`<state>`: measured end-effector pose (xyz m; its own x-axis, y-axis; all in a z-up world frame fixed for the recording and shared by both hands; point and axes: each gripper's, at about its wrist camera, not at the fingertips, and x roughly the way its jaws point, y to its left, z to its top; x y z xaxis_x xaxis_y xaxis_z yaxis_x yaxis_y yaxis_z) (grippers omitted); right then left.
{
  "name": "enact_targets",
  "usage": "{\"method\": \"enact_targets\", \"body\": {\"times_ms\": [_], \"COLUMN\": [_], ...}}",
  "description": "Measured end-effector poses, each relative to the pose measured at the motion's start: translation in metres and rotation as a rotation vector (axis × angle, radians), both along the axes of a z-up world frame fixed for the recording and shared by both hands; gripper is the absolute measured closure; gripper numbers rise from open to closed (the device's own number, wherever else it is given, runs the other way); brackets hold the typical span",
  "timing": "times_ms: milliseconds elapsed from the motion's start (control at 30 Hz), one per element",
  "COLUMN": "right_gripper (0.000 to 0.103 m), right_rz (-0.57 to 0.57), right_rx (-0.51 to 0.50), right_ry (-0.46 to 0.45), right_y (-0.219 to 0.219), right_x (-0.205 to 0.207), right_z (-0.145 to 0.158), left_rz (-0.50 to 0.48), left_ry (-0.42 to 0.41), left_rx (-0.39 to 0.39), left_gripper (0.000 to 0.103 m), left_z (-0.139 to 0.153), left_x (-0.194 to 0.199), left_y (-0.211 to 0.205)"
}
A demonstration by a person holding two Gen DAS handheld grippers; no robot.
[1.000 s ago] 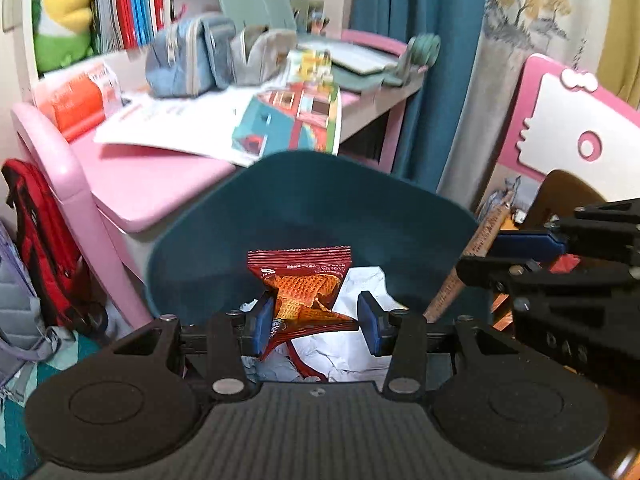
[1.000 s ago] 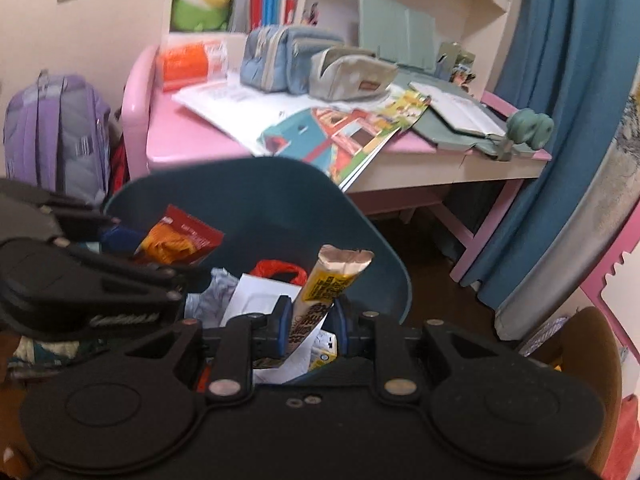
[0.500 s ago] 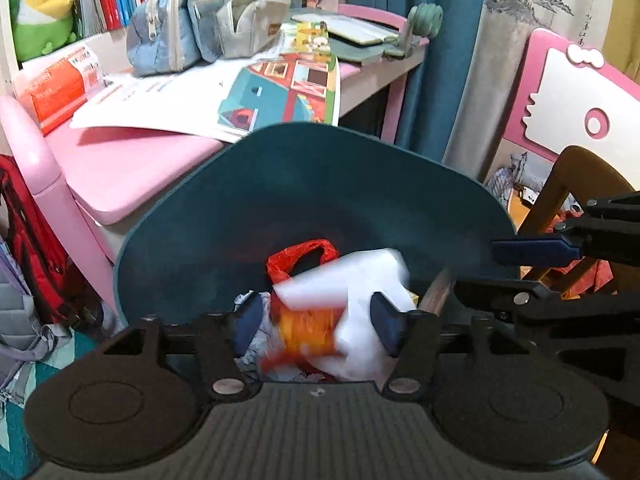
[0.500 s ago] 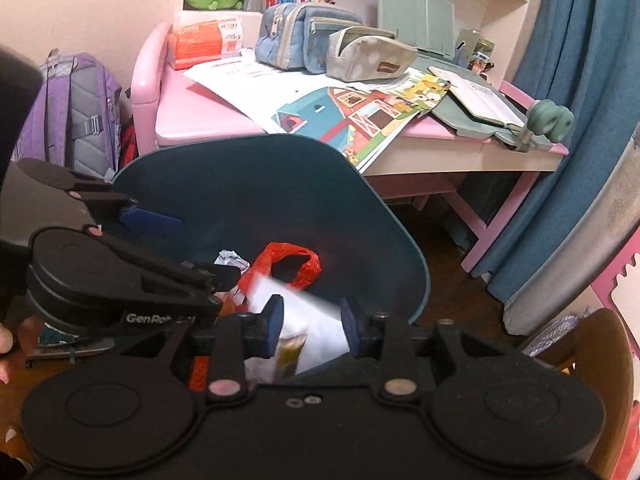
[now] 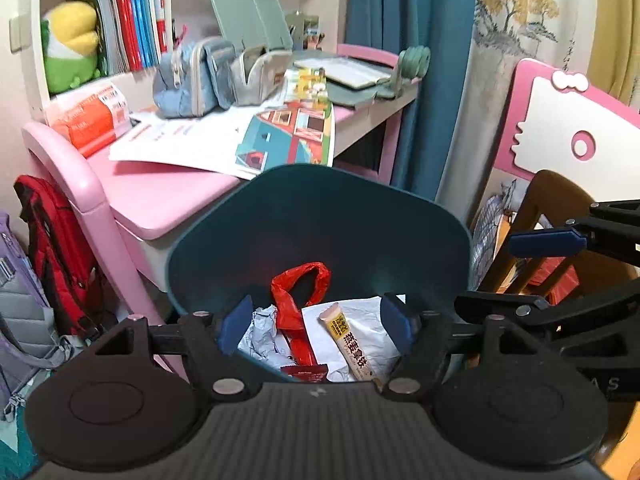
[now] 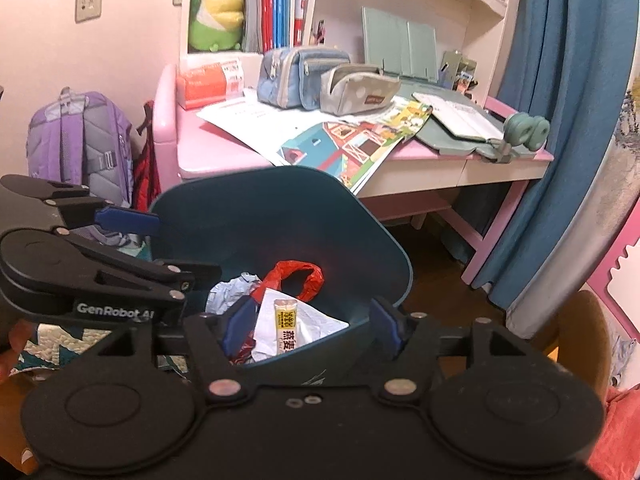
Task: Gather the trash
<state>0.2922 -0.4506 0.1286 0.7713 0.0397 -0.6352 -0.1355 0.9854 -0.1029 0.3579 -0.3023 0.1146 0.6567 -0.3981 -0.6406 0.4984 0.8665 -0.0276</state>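
Teal plastic forms the bin [image 5: 320, 216] that both tongs hang over, its tall far wall rising in front of the pink table [image 5: 160, 196]. Inside lie the task's things: a yellow-and-cream stick packet [image 5: 352, 346] resting on white crumpled paper [image 5: 360, 316], a red bag handle [image 5: 298, 284] to its left, and a red snack wrapper [image 5: 304, 372] at the near edge. The left tongs [image 5: 316, 322] are spreading apart with nothing between the pads, only the bin's contents showing below the gap. The right tongs [image 6: 310, 324] are likewise spreading and grip nothing; the stick packet [image 6: 285, 326] lies on the paper below them. Both pieces look to have landed inside the bin, so this step seems done. The risk now lies in the pull-away: the two tools are close, the left one crossing the right wrist view just beside the bin's left rim, and a careless withdrawal could knock them together or hook the rim and tip the light bin. The red handle stands up near the left tongs' pads and could snag on them. More trash elsewhere cannot be told from these views.
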Motion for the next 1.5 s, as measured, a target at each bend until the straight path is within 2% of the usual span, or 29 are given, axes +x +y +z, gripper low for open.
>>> {"method": "enact_targets", "body": {"times_ms": [400, 700, 767, 833, 900, 967, 1233, 1500], "right_gripper": [0.024, 0.009, 0.006, 0.001, 0.000, 0.000, 0.000, 0.000], "right_rz": [0.011, 0.025, 0.023, 0.019, 0.016, 0.011, 0.010, 0.023], "right_rx": [0.061, 0.117, 0.136, 0.148, 0.157, 0.157, 0.182, 0.176], "right_ry": [-0.116, -0.203, -0.217, -0.233, -0.248, -0.263, -0.297, -0.320], "right_y": [0.004, 0.006, 0.004, 0.003, 0.001, 0.000, -0.003, 0.000], "right_x": [-0.060, -0.096, -0.103, -0.108, -0.114, -0.121, -0.134, -0.137], "right_z": [0.021, 0.023, 0.024, 0.024, 0.025, 0.025, 0.029, 0.045], "left_rz": [-0.016, -0.026, -0.033, -0.032, -0.024, -0.018, 0.009, 0.015], "left_ry": [-0.105, -0.164, -0.180, -0.198, -0.214, -0.229, -0.234, -0.238], "left_rx": [-0.076, -0.126, -0.132, -0.141, -0.141, -0.153, -0.216, -0.222], "left_gripper": [0.026, 0.022, 0.020, 0.012, 0.005, 0.002, 0.001, 0.001], "left_z": [0.025, 0.034, 0.035, 0.036, 0.035, 0.034, 0.034, 0.045], "left_x": [-0.066, -0.107, -0.115, -0.122, -0.128, -0.134, -0.144, -0.143], "left_y": [0.028, 0.052, 0.056, 0.061, 0.064, 0.068, 0.079, 0.078]}}
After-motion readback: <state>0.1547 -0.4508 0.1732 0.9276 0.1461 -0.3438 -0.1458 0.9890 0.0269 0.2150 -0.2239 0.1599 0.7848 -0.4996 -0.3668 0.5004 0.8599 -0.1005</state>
